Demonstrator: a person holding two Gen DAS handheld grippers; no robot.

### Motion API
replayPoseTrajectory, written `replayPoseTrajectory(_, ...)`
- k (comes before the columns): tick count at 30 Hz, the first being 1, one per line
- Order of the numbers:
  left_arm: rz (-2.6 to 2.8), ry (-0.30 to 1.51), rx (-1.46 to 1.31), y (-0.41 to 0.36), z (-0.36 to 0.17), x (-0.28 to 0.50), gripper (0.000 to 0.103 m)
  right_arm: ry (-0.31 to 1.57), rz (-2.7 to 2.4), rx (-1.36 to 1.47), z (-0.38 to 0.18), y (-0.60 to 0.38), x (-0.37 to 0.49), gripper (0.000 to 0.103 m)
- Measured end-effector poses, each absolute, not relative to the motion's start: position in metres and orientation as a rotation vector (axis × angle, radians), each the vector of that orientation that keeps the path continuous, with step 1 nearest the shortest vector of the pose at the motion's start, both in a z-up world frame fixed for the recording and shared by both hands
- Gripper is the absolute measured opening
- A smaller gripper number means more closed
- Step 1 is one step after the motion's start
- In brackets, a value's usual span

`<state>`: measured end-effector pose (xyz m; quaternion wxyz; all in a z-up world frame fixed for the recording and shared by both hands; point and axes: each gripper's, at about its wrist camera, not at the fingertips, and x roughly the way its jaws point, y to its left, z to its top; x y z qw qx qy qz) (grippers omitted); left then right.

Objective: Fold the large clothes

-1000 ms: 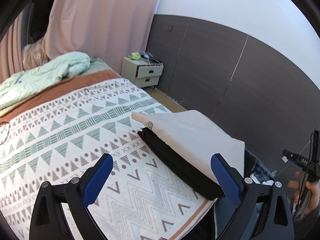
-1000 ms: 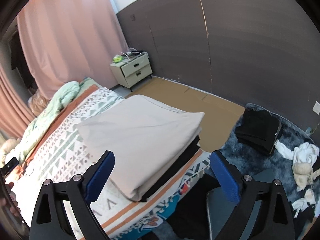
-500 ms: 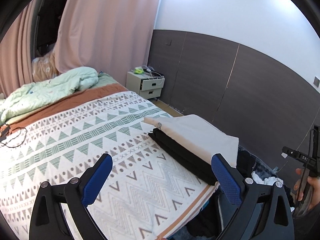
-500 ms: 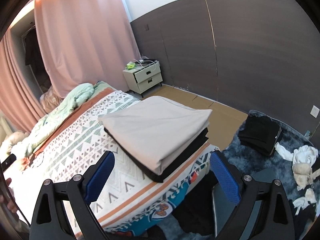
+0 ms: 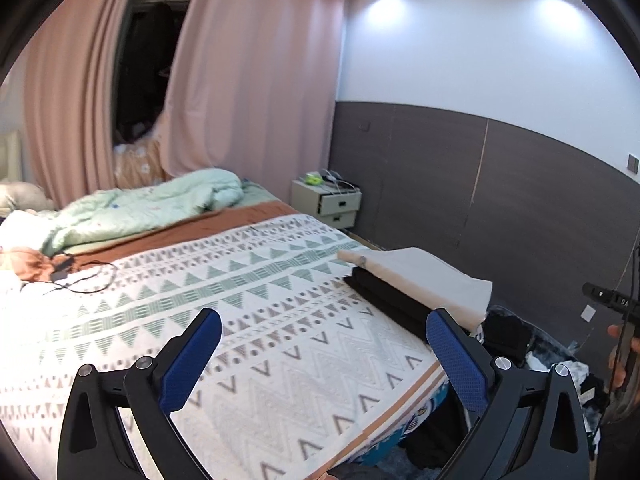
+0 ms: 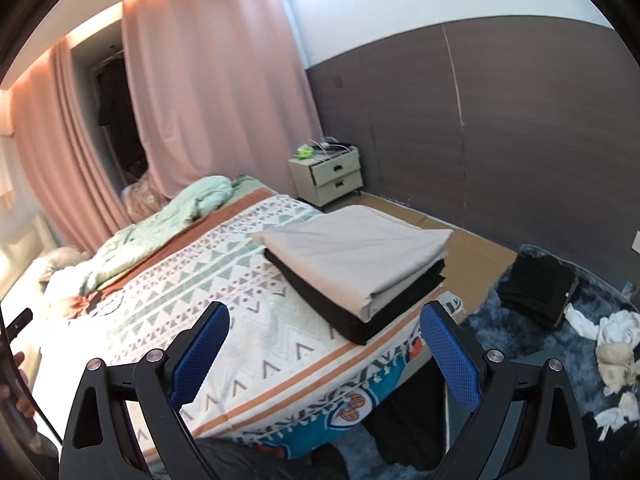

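Both our left tool (image 5: 322, 354) and right tool (image 6: 324, 344) hang released; the folded stack (image 6: 356, 264), at one o'clock on the bed's (image 6: 256, 344) edge, could slide off if bumped.

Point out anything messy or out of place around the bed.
The folded stack on the bed is tidy: beige garment squarely on the black one. The mess is on the floor at right: crumpled white clothes strewn on the dark rug, beside a folded black pile. A black cable trails loose across the bedspread.
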<state>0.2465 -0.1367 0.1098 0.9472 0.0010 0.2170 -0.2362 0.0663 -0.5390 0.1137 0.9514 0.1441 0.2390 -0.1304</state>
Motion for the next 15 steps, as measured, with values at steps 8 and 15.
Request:
replayPoseTrajectory(8, -0.41, 0.367, 0.013, -0.103, 0.106, 0.18, 0.102, 0.447, -0.208, 0.269, 0.113, -0.505, 0.024, 0.097)
replayPoseTrajectory(15, -0.404, 0.331, -0.018, -0.083, 0.098, 0.129, 0.103, 0.43, -0.181, 0.23, 0.098, -0.478, -0.011, 0.097)
